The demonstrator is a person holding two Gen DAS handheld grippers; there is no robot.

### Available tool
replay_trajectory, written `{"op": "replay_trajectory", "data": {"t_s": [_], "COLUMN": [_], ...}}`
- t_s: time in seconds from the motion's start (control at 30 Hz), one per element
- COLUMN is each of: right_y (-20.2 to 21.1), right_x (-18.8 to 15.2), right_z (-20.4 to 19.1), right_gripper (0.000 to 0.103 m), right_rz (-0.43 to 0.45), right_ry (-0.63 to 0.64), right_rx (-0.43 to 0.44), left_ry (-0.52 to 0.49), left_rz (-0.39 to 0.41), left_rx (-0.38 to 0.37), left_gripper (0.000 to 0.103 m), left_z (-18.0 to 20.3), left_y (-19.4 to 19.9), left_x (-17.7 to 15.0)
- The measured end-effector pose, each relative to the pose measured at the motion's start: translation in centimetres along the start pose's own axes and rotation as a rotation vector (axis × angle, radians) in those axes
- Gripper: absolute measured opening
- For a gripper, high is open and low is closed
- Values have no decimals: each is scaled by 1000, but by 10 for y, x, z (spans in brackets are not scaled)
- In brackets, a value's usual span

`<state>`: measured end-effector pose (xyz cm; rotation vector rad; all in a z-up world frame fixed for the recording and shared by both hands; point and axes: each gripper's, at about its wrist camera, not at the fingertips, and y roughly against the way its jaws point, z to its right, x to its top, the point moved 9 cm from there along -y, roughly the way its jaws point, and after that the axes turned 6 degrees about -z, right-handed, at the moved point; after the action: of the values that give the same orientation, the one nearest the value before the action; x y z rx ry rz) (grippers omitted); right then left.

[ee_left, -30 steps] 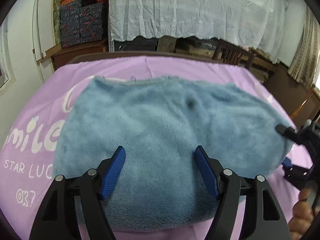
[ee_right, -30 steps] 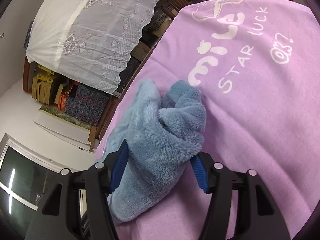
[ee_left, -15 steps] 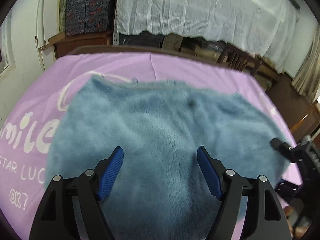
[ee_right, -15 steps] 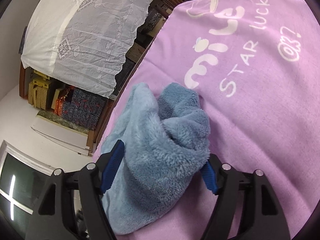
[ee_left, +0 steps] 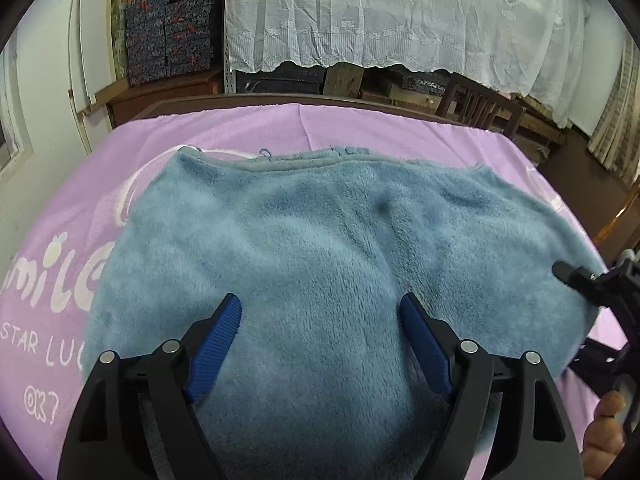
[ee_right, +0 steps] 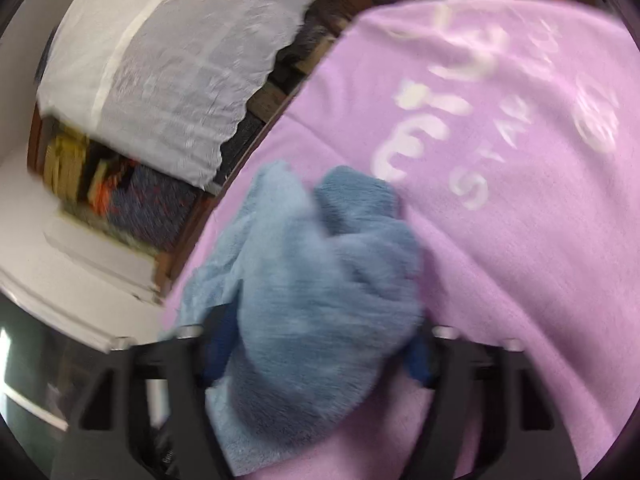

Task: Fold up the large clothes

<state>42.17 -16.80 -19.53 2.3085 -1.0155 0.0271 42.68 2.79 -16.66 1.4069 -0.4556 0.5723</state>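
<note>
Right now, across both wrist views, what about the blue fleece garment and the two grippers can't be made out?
- Right gripper, right wrist view: motion blur and the blue fleece garment bunched between the fingers hide whether it is clamped.
- Left gripper, left wrist view: open over the fleece; contact unclear.
- Garment's near hem, left wrist view: hidden by the gripper body and bottom edge.
- White lettering on the purple cloth: blurred.

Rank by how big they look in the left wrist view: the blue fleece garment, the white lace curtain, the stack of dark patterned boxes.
1. Blue fleece garment, though it lies nearest the camera.
2. White lace curtain.
3. Stack of dark patterned boxes.
</note>
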Motion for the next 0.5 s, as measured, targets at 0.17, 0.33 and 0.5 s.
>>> {"op": "replay_trajectory", "data": {"t_s": [0.17, 0.33, 0.5], "right_y": [4, 3, 2], "right_x": [-2, -3, -2], "right_z": [5, 6, 4], "right_gripper": [41, 43, 43], "right_rz": [-61, -63, -59], "right_ry": [-86, -86, -69], "right_rx": [97, 84, 81], "left_ry": [20, -73, -66], "left_rz": [8, -9, -11], "left_rx": [-20, 68, 64], "left_gripper": [82, 86, 86], "left_z": [-3, 4, 3], "left_y": [8, -10, -11], "left_x": [4, -3, -4]}}
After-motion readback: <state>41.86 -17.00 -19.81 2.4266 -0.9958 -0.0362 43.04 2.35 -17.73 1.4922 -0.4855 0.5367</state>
